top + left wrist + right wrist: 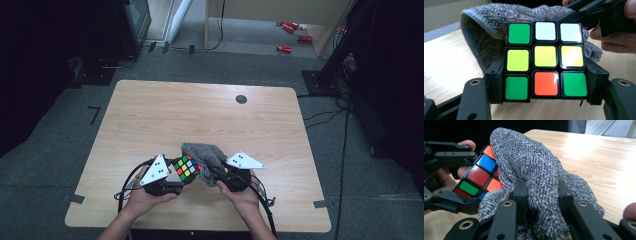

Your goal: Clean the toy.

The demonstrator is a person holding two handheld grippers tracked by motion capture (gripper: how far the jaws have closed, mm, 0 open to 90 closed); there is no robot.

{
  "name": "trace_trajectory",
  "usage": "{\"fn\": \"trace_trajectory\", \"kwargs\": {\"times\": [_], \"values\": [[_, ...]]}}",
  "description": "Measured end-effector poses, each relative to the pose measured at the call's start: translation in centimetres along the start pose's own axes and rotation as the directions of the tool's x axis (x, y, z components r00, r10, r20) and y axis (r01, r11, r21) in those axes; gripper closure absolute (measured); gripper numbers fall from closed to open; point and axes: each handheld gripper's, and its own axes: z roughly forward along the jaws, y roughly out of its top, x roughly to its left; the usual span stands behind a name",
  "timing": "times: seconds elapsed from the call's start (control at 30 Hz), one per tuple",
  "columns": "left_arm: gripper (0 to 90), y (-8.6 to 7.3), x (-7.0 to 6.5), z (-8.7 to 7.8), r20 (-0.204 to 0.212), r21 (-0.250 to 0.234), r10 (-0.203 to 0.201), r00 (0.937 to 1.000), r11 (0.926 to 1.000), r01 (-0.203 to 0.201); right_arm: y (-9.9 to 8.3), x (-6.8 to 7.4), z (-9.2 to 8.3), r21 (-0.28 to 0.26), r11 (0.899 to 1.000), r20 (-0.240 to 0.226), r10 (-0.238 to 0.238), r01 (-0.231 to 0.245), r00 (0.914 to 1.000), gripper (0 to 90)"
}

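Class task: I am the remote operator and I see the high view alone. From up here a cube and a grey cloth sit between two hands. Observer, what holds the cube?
Observer: The left tongs clamp the cube, one jaw pressed on each side of it.
Operator: Which colours face that gripper's camera?
Observer: Top row green, white, white; middle row all yellow; bottom row green, orange, green.
Operator: And the cloth?
Observer: The right tongs are shut on a bunched fold of the grey cloth.
Operator: Does the cloth touch the cube?
Observer: Yes. In the right gripper view it drapes over one face, hiding part of the red, blue and orange stickers there.
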Motion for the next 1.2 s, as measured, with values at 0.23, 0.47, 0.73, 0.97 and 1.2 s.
{"fn": "trace_trajectory", "kwargs": {"times": [0.23,0.47,0.73,0.97,1.2], "values": [[34.3,-0.2,-0.5,0.6,0.005,0.027,0.007,1.0,0.9996,-0.007,0.8,0.9,-0.6,-0.03,1.0,-0.038,-0.009,0.007,0.9992,69.1],[34.3,0.1,-0.3,0.1,0.001,0.001,0.003,1.0,1.0,-0.003,0.2,0.0,-0.2,-0.002,1.0,-0.009,0.002,-0.002,1.0,69.1],[34.3,-0.1,-0.7,0.7,0.017,0.013,-0.001,0.9999,0.9999,0.0,0.7,0.4,-0.7,-0.008,1.0,-0.03,0.014,-0.014,0.9995,69.1],[34.4,0.0,-0.6,0.4,0.002,0.009,0.004,1.0,1.0,-0.004,0.5,0.4,-0.6,-0.012,1.0,-0.024,0.002,-0.002,0.9997,69.1],[34.3,0.0,-0.5,0.4,0.003,-0.01,-0.017,0.9999,0.9998,0.017,0.7,0.1,-1.0,-0.014,1.0,-0.025,0.02,-0.021,0.9995,69.1]]}}
